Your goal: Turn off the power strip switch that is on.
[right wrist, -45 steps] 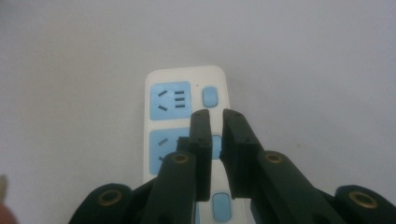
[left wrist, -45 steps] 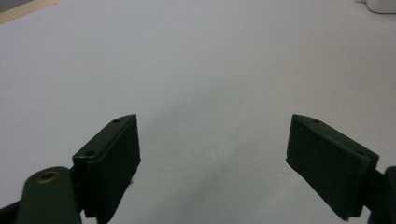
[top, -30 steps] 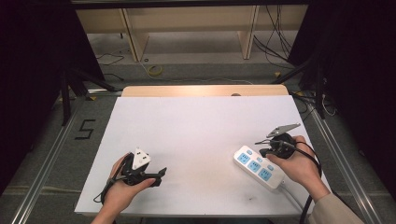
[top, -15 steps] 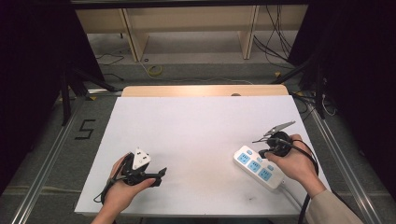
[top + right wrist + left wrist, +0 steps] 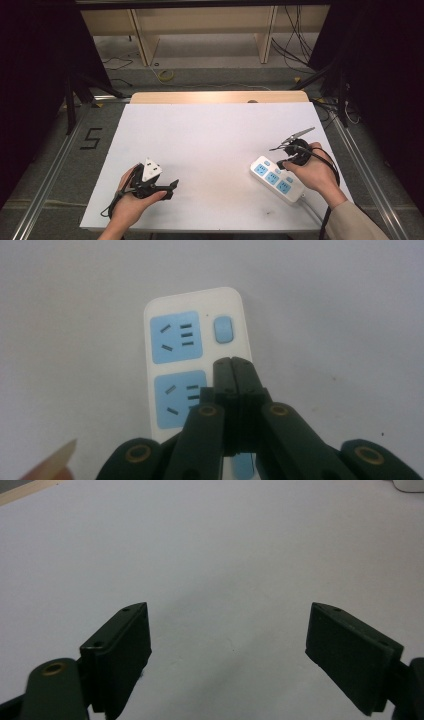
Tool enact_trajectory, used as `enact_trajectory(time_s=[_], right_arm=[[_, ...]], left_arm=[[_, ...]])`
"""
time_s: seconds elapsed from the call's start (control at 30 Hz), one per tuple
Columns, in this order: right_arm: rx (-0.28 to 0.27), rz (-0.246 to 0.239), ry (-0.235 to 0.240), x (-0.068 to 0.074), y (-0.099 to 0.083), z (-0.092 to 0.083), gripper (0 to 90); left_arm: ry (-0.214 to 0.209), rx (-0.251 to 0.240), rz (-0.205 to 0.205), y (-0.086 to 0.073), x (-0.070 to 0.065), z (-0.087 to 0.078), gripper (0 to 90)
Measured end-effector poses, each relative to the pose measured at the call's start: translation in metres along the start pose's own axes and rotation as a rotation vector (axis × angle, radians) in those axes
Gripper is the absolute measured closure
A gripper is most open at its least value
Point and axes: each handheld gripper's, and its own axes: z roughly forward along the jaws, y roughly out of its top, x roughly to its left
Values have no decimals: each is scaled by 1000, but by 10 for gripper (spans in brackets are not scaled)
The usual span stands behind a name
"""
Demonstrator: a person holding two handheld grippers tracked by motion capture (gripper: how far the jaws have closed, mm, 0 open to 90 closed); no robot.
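Note:
A white power strip (image 5: 274, 179) with blue sockets lies at the table's front right, its cord running off the front edge. My right gripper (image 5: 286, 159) is held over its far end. In the right gripper view, the right gripper (image 5: 232, 362) is shut with nothing between its jaws, and its tips are over the power strip (image 5: 190, 335) just below the blue switch (image 5: 223, 329). Whether they touch it I cannot tell. My left gripper (image 5: 167, 187) rests at the front left on the white table (image 5: 210, 135). In the left gripper view, the left gripper (image 5: 227, 615) stands open and empty.
A wooden strip (image 5: 215, 97) runs along the table's far edge. Metal rails (image 5: 55, 165) flank the table on both sides, with floor and cables beyond. A white corner, probably of the power strip (image 5: 410, 484), peeks into the left gripper view's top right.
The right hand has shifted slightly over the power strip's far end. The left hand and its gripper have not moved.

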Motion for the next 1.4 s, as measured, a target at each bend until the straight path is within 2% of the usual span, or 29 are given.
enact_trajectory(time_s=[0.37,0.9,1.4], right_arm=[[50,13,5,0,5,4,900],[110,5,2,2,9,14,900],[137,5,-10,1,11,20,900]], left_arm=[[-1,-1,5,1,0,0,177],[-1,-3,0,1,0,0,180],[0,-7,-2,1,0,0,181]])
